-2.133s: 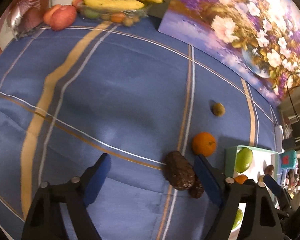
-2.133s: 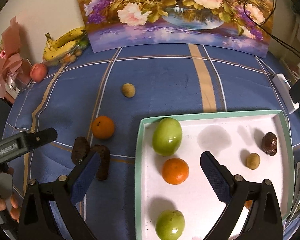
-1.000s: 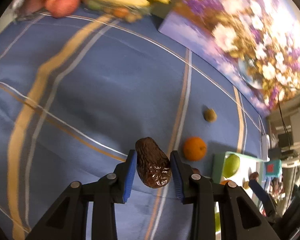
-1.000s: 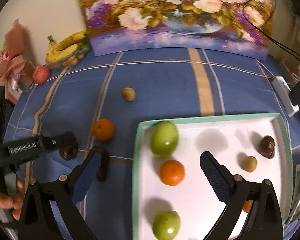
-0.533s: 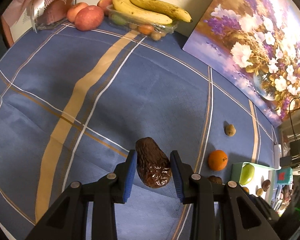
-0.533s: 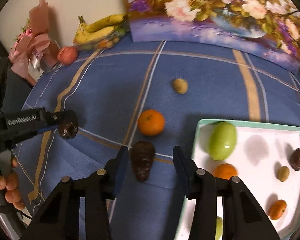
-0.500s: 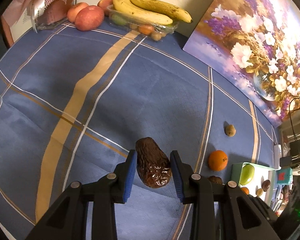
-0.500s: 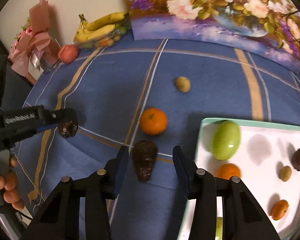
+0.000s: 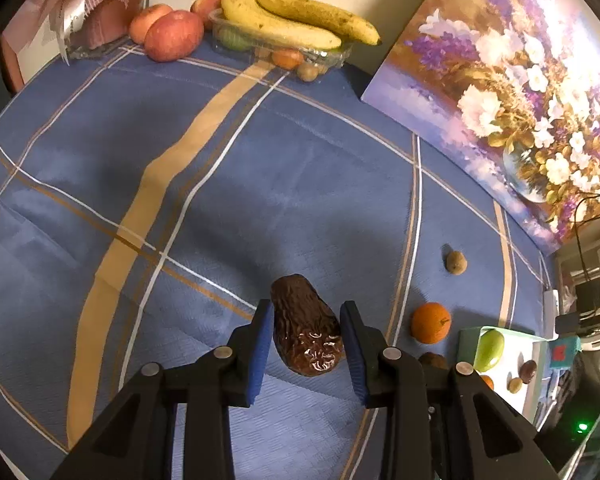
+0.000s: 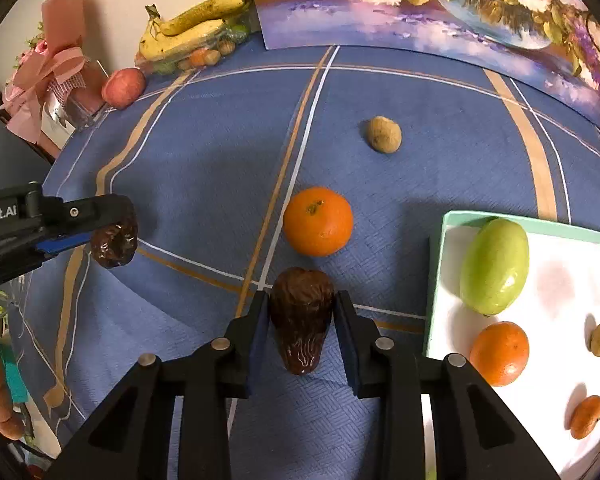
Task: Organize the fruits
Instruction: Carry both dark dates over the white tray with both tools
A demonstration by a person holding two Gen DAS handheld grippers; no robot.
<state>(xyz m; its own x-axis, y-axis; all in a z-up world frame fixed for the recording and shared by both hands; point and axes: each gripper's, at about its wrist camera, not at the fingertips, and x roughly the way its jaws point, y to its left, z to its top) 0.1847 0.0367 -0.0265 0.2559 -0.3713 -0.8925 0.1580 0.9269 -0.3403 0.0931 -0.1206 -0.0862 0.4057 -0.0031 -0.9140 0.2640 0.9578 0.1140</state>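
Observation:
My left gripper is shut on a dark brown wrinkled fruit and holds it above the blue cloth; it shows at the left of the right wrist view. My right gripper is shut on a second dark brown fruit, low over the cloth. An orange and a small tan fruit lie loose on the cloth. The white tray with a green rim holds a green fruit, an orange and small fruits.
Bananas on a clear punnet, red apples and a pink gift wrap stand at the far edge. A flower painting leans at the back right. Cables and a power strip lie beyond the tray.
My right gripper has moved down and forward and closed on the second brown fruit. My left gripper still holds its fruit, lifted slightly away from the tray.

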